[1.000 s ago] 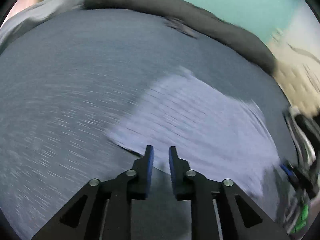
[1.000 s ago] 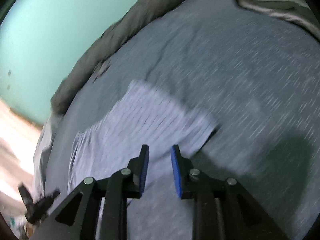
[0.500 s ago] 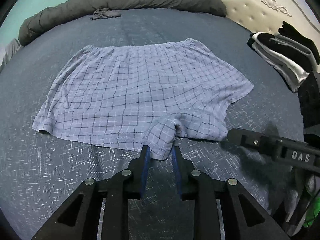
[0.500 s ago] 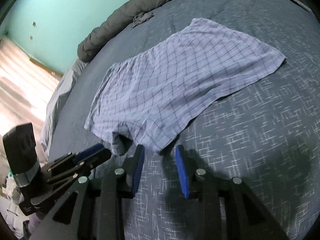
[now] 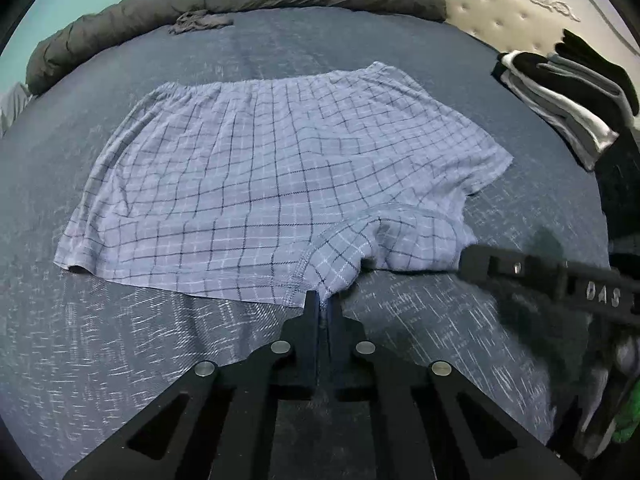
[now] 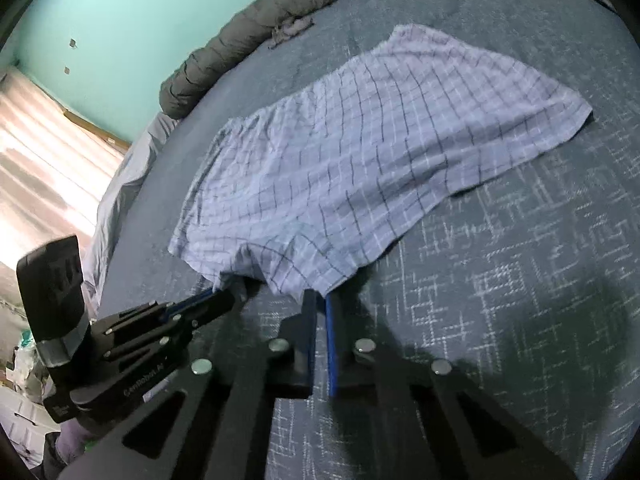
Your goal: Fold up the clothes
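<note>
The checked shorts (image 5: 280, 184) lie spread flat on the dark blue bed (image 5: 120, 340), filling the middle of the left wrist view. Their gathered waistband runs along the upper edge and the two leg hems sit along the lower edge, nearest the fingers, so the long axis runs left to right across the frame and everything except that near hem lies up and away from both hands. At the lower centre of the same view the left gripper (image 5: 323, 304) has just closed its fingers, and they now pinch the hem close to the crotch seam. The right gripper (image 6: 320, 300) has likewise just closed on the hem of the other leg at the lower centre of its own view; in the left wrist view it enters from the lower right and meets the cloth at that leg's edge. The two grips sit near each other on the same near edge, neither hand clearly closer to the waistband. By my reading, the fold turns on carrying this hem up the frame toward the waistband, across the short axis. A stack of folded clothes (image 5: 568, 96) waits at the upper right.
</note>
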A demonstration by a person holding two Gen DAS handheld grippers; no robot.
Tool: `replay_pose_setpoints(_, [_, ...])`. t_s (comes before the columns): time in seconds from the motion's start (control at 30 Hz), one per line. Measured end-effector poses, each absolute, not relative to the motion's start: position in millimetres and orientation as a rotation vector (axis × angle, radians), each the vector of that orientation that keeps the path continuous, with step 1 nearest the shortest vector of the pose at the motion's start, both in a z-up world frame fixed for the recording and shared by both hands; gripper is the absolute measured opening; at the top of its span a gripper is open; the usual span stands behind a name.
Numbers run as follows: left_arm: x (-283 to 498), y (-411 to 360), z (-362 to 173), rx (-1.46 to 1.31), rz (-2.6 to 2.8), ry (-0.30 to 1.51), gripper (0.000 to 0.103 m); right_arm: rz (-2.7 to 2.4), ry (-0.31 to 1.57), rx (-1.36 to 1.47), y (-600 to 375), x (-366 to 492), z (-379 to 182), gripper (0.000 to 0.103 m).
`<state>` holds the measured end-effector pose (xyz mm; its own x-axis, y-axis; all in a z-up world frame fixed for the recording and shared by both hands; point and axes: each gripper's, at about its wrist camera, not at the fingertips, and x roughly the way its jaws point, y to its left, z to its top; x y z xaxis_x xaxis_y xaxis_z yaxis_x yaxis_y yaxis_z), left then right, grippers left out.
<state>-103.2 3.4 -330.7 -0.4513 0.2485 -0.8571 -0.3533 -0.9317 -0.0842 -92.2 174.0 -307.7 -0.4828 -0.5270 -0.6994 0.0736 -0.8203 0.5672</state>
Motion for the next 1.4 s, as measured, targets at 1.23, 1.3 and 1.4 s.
replay_pose_setpoints(1.23, [-78.5, 1.4, -328.3, -1.365, 2.403, 0.476, 0.006, -2.338, -0.473, 1.396, 163.7, -90.8, -306.6, 0.002])
replay_pose_setpoints(1.3, [-79.0, -3.6, -324.5, -1.378, 2.386, 0.437, 0.006, -2.324, -0.446, 1.417, 158.4, -90.5, -309.8, 0.002])
replay_pose_setpoints(1.4, [-82.2, -16.4, -313.5, -1.385, 2.387, 0.335, 0.006, -2.31, -0.436, 1.436, 156.3, -90.5, -312.7, 0.002])
